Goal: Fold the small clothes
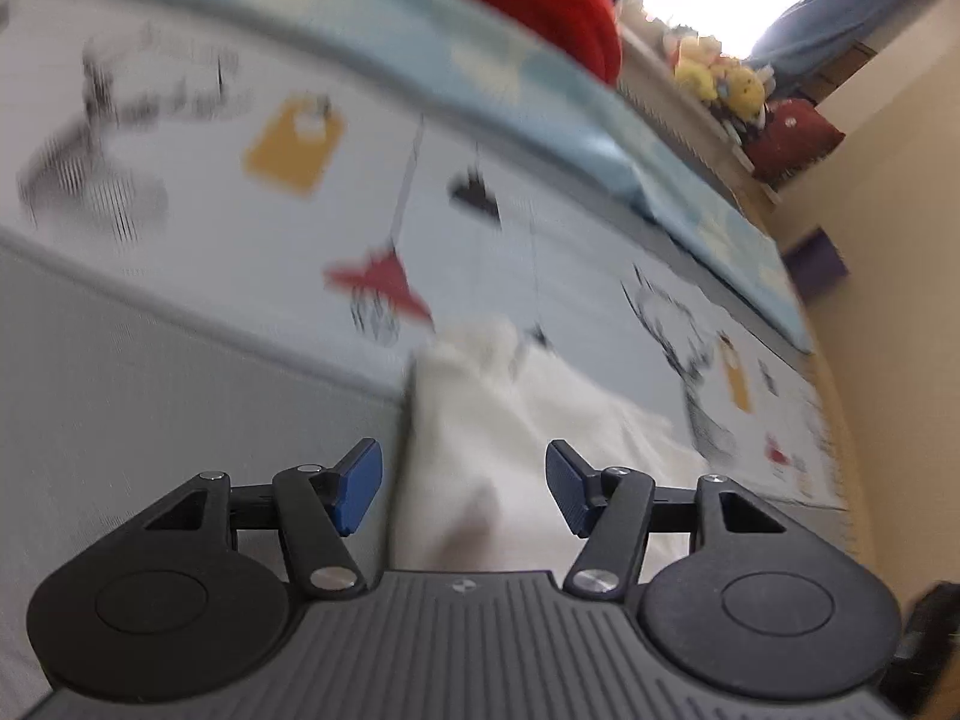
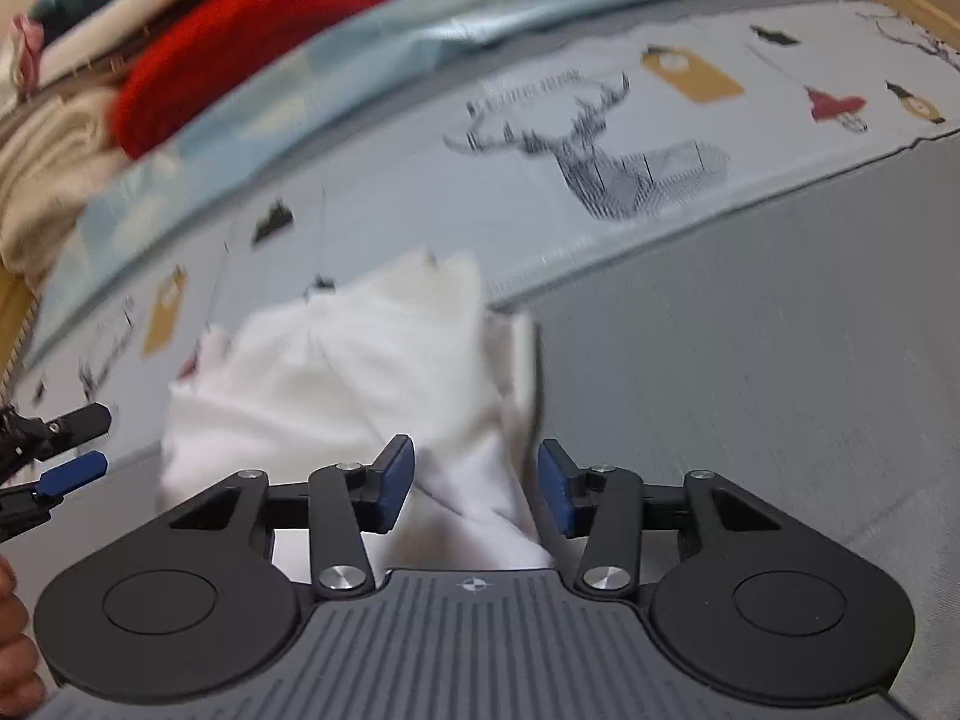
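Observation:
A small white garment (image 1: 480, 420) lies crumpled on the printed bedsheet (image 1: 270, 228). In the left wrist view my left gripper (image 1: 463, 486) hovers just over its near edge, blue pads wide apart and clear of the cloth. The right wrist view shows the same white garment (image 2: 336, 372), bunched and blurred. My right gripper (image 2: 474, 487) stands over its right part with the jaws apart; cloth shows in the gap, and I see no pad pressing on it. The left gripper (image 2: 90, 443) appears at the left edge beside the garment, also open.
The bedsheet (image 2: 600, 138) carries deer, tag and lamp prints. A light blue blanket (image 2: 360, 60) lies along its far side, with a red garment (image 2: 240, 30) and a pile of clothes (image 2: 54, 162) behind. Plush toys (image 1: 720, 78) sit on a shelf. A hand (image 2: 9, 630) shows at the left edge.

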The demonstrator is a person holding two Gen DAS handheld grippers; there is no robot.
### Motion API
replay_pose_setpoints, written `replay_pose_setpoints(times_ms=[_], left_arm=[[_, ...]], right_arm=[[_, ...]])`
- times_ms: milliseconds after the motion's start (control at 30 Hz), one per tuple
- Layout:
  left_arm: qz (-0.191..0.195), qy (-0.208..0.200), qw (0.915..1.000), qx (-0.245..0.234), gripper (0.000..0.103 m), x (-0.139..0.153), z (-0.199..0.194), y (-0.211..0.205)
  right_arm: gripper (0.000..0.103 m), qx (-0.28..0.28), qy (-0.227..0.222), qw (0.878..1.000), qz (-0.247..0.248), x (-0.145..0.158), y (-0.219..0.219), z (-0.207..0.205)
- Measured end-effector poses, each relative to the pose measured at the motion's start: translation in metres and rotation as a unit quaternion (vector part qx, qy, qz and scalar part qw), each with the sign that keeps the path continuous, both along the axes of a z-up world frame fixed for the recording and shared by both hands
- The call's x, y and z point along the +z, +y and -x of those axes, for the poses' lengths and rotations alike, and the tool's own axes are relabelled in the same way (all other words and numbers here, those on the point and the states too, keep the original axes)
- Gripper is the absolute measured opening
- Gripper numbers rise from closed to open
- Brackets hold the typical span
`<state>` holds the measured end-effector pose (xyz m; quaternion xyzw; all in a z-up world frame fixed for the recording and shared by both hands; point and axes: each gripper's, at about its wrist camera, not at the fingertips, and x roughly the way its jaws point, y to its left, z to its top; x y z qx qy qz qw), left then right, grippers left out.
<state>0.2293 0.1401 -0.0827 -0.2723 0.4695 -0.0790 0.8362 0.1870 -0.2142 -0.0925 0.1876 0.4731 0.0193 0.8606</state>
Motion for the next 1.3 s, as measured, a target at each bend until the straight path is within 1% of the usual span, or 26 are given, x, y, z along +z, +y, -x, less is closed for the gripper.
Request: replay_pose_setpoints(times_ms=[67, 100, 133, 167, 200, 267, 300, 367, 400, 433, 467, 500, 567, 600, 700, 733, 767, 800, 833, 867, 900, 933, 1000, 1100, 1200, 1300], left_arm=[[0.004, 0.025, 0.9994, -0.024, 0.065, -0.006, 0.001, -0.006], [-0.010, 0.041, 0.9981, -0.045, 0.065, -0.011, 0.002, -0.012], [-0.039, 0.066, 0.9946, -0.070, 0.065, -0.019, 0.005, -0.021], [-0.084, 0.094, 0.9877, -0.092, 0.066, -0.028, 0.008, -0.031], [-0.114, 0.105, 0.9830, -0.099, 0.068, -0.034, 0.014, -0.036], [-0.124, 0.092, 0.9844, -0.085, 0.065, -0.029, 0.020, -0.039], [-0.118, 0.074, 0.9873, -0.075, 0.058, -0.021, 0.024, -0.039], [-0.100, 0.031, 0.9920, -0.071, 0.057, -0.006, 0.033, -0.041], [-0.092, 0.017, 0.9921, -0.084, 0.057, -0.004, 0.039, -0.042], [-0.103, 0.031, 0.9888, -0.103, 0.057, -0.011, 0.042, -0.047], [-0.131, 0.065, 0.9815, -0.124, 0.061, -0.024, 0.044, -0.055], [-0.158, 0.091, 0.9741, -0.134, 0.070, -0.036, 0.049, -0.060], [-0.182, 0.084, 0.9727, -0.117, 0.070, -0.032, 0.062, -0.061], [-0.200, 0.068, 0.9714, -0.108, 0.069, -0.021, 0.069, -0.061], [-0.280, -0.008, 0.9556, -0.091, 0.068, 0.018, 0.100, -0.071], [-0.291, -0.028, 0.9521, -0.088, 0.069, 0.031, 0.110, -0.073], [-0.296, -0.046, 0.9502, -0.086, 0.075, 0.045, 0.118, -0.076], [-0.298, -0.068, 0.9484, -0.086, 0.086, 0.059, 0.133, -0.080], [-0.301, -0.085, 0.9459, -0.086, 0.090, 0.068, 0.146, -0.083], [-0.306, -0.102, 0.9429, -0.083, 0.096, 0.077, 0.159, -0.091], [-0.309, -0.119, 0.9402, -0.078, 0.100, 0.085, 0.169, -0.097], [-0.309, -0.129, 0.9391, -0.075, 0.102, 0.088, 0.182, -0.103], [-0.302, -0.135, 0.9416, -0.063, 0.102, 0.088, 0.207, -0.115], [-0.276, -0.115, 0.9523, -0.060, 0.102, 0.077, 0.227, -0.132], [-0.283, -0.082, 0.9537, -0.060, 0.102, 0.065, 0.242, -0.139], [-0.282, -0.084, 0.9547, -0.047, 0.102, 0.062, 0.241, -0.136]], right_arm=[[0.047, 0.013, 0.019, 1.000, 0.007, -0.003, -0.001, 0.002], [0.048, 0.020, 0.038, 0.999, 0.017, -0.008, -0.005, 0.004], [0.049, 0.025, 0.059, 0.998, 0.025, -0.014, -0.007, 0.007], [0.049, 0.020, 0.072, 0.997, 0.024, -0.017, -0.010, 0.009], [0.049, 0.013, 0.073, 0.997, 0.017, -0.016, -0.014, 0.011], [0.049, 0.006, 0.068, 0.998, 0.012, -0.010, -0.018, 0.017], [0.049, 0.001, 0.059, 0.998, 0.016, -0.005, -0.019, 0.020], [0.049, 0.009, 0.024, 1.000, 0.017, 0.010, -0.018, 0.026], [0.048, 0.026, 0.016, 0.999, 0.016, 0.013, -0.017, 0.029], [0.046, 0.046, 0.021, 0.998, 0.024, 0.012, -0.014, 0.031], [0.045, 0.061, 0.038, 0.996, 0.047, 0.008, -0.011, 0.032], [0.045, 0.070, 0.065, 0.992, 0.087, -0.001, -0.009, 0.034], [0.043, 0.054, 0.096, 0.984, 0.139, -0.006, -0.016, 0.038], [0.043, 0.035, 0.093, 0.983, 0.152, -0.002, -0.023, 0.042], [0.044, -0.013, 0.027, 0.991, 0.127, 0.030, -0.046, 0.060], [0.044, -0.017, -0.002, 0.993, 0.118, 0.042, -0.051, 0.067], [0.045, -0.017, -0.029, 0.993, 0.113, 0.053, -0.054, 0.075], [0.048, -0.012, -0.065, 0.992, 0.110, 0.067, -0.055, 0.087], [0.051, -0.006, -0.096, 0.989, 0.108, 0.078, -0.055, 0.098], [0.059, 0.004, -0.129, 0.986, 0.108, 0.090, -0.053, 0.111], [0.072, 0.013, -0.154, 0.982, 0.112, 0.099, -0.052, 0.123], [0.077, 0.020, -0.181, 0.976, 0.119, 0.107, -0.050, 0.136], [0.092, 0.036, -0.217, 0.968, 0.122, 0.118, -0.042, 0.158], [0.096, 0.063, -0.237, 0.963, 0.114, 0.123, -0.030, 0.187], [0.101, 0.053, -0.232, 0.965, 0.106, 0.126, -0.025, 0.203], [0.102, 0.045, -0.207, 0.973, 0.096, 0.120, -0.015, 0.207]])
